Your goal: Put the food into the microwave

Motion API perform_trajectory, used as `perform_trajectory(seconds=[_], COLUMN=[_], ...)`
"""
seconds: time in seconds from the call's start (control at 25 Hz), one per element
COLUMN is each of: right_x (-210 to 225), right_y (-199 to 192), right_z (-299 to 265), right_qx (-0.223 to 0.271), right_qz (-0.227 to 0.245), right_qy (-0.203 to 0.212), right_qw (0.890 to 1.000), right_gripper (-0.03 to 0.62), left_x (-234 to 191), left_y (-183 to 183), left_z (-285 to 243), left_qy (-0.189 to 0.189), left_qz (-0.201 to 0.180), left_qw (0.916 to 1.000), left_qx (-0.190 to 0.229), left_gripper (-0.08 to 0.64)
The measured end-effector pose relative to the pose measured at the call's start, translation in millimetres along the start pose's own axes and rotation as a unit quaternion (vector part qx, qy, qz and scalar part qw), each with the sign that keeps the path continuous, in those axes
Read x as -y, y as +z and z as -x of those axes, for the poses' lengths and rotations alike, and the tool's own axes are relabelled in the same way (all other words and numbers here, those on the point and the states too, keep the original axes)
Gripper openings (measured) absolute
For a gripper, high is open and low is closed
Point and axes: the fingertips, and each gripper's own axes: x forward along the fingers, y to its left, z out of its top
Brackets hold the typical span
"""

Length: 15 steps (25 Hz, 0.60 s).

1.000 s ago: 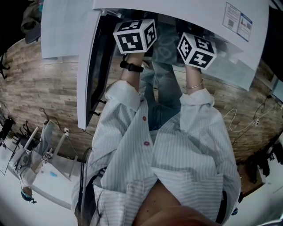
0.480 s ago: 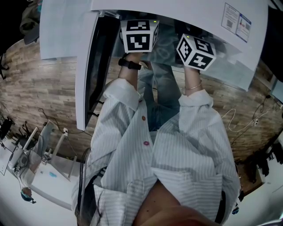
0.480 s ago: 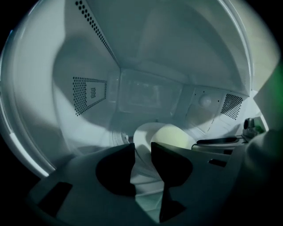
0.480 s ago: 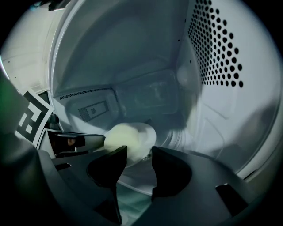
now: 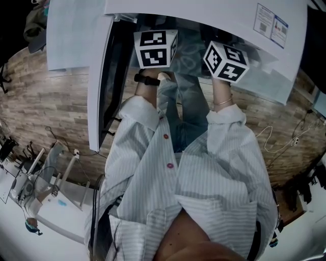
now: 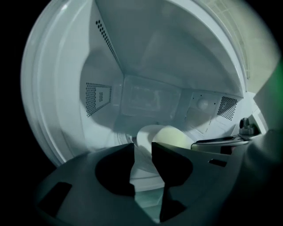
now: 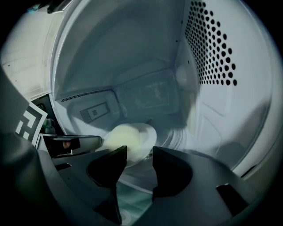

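The food (image 6: 174,137), a pale yellowish mound, lay on a white plate (image 6: 143,139) low in the microwave (image 5: 204,15), near the back of its white cavity and blurred in both gripper views. Perforated vents (image 7: 212,48) showed on the side walls, and the door (image 5: 99,81) hung open at the left of the head view. Wood-plank floor (image 5: 46,92) lay around it, with a thin cable (image 5: 277,137) at the right and white furniture (image 5: 56,199) at the lower left. The left gripper (image 6: 142,152) pinched the plate's rim, its jaws nearly together. The right gripper (image 7: 139,152) held its jaws a narrow gap apart with the plate's rim at their tips; whether they gripped it was unclear. Both striped-sleeved arms reached forward into the opening, side by side, a black band (image 5: 146,79) on the left wrist.
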Motion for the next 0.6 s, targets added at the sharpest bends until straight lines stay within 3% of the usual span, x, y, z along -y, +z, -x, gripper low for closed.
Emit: perform_trajectory(seconds=[0.6], right_x=[-23.2], right_y=[14.7], right_z=[33.4], right_qx=[0.033], right_qz=[-0.017], right_qy=[0.027], right_qw=[0.999], right_gripper=[0.189], left_x=[19.7], left_y=[9.4], left_z=[47.4], left_qy=[-0.032], left_qz=[0.019], left_qw=[0.9989], left_qx=[0.028], left_gripper=[0.114])
